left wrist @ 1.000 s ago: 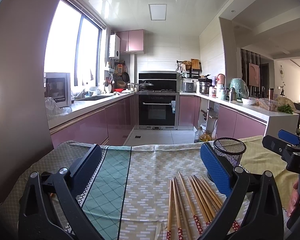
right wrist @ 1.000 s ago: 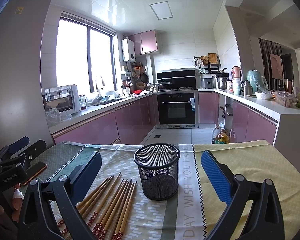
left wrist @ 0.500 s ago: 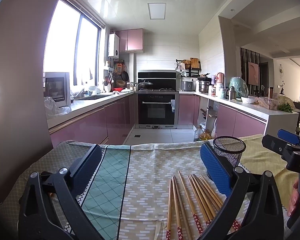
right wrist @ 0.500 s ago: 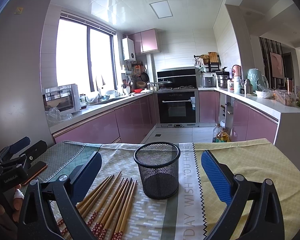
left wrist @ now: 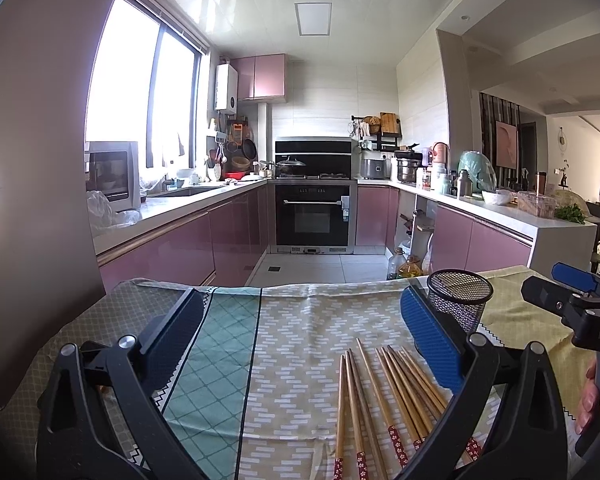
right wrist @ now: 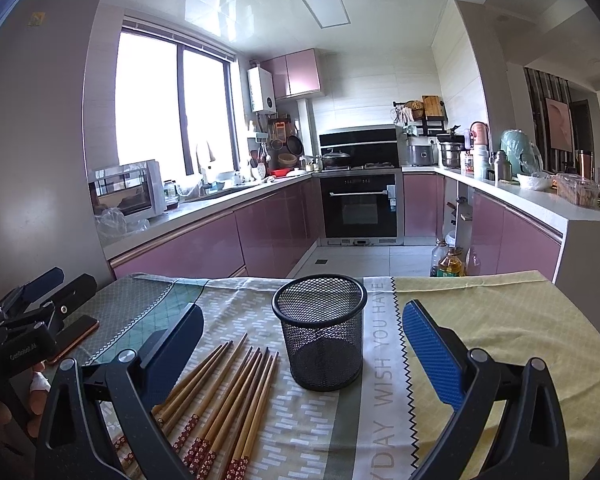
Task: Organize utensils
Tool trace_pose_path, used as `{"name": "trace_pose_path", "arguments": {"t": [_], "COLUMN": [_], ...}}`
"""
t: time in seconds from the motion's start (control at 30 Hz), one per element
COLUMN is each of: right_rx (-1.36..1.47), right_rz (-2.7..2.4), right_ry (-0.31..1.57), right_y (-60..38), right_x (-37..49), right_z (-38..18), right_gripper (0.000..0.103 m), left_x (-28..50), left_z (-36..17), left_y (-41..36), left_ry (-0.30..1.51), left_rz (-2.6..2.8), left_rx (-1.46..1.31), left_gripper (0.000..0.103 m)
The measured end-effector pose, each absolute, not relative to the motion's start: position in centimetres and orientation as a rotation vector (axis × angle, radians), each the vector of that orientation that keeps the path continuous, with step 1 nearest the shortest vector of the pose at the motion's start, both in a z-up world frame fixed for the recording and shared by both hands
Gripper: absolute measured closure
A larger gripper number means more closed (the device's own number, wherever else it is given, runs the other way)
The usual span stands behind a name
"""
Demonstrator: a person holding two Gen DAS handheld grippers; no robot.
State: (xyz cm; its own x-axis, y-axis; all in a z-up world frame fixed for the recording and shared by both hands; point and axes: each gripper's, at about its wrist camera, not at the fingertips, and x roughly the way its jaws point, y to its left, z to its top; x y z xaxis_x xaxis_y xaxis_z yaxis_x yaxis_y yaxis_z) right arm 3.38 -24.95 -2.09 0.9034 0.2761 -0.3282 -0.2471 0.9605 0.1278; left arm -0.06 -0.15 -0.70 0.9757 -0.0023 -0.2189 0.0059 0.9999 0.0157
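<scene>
Little has changed in the last second: both the left gripper (left wrist: 300,336) and right gripper (right wrist: 304,344) stay spread and empty above the tablecloth (right wrist: 500,320), so the chopsticks (right wrist: 228,396) still lie loose beside the empty mesh holder (right wrist: 320,336).

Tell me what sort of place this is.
A home kitchen, most likely. A built-in oven sits among pink cabinets, with pots and appliances along the counter. In front, a cloth-covered table holds chopsticks and a mesh cup.
</scene>
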Motion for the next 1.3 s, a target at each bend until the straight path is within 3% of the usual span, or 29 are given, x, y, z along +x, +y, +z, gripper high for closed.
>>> {"name": "trace_pose_path", "arguments": {"t": [0.27, 0.4, 0.53, 0.73, 1.07, 1.3], "right_rx": [-0.013, -0.068, -0.075, -0.087, -0.108, -0.155], "right_rz": [0.353, 0.389, 0.416, 0.433, 0.438, 0.443], "right_ry": [0.569, 0.706, 0.8, 0.863, 0.913, 0.919], "right_y": [-22.7, -21.0, -20.2, -19.7, -20.0, -19.0], "right_x": [5.6, 7.1, 8.4, 8.9, 9.4, 10.3], "right_z": [-5.0, -7.2, -8.9, -10.4, -10.8, -11.0], "right_gripper": [0.007, 0.024, 0.04, 0.057, 0.065, 0.075], "left_x": [2.6, 3.9, 5.2, 6.7, 8.5, 10.2], "left_z": [-2.7, -4.3, -5.9, -8.0, -10.7, -11.3], "left_y": [0.3, 0.6, 0.5, -0.2, -1.2, -1.2], "left_ry": [0.397, 0.493, 0.59, 0.7, 0.828, 0.876], "left_rz": [-0.029, -0.037, -0.066, -0.137, -0.192, -0.241], "left_rx": [0.079, 0.12, 0.149, 0.18, 0.214, 0.16], "left_gripper": [0.006, 0.006, 0.016, 0.023, 0.038, 0.058]}}
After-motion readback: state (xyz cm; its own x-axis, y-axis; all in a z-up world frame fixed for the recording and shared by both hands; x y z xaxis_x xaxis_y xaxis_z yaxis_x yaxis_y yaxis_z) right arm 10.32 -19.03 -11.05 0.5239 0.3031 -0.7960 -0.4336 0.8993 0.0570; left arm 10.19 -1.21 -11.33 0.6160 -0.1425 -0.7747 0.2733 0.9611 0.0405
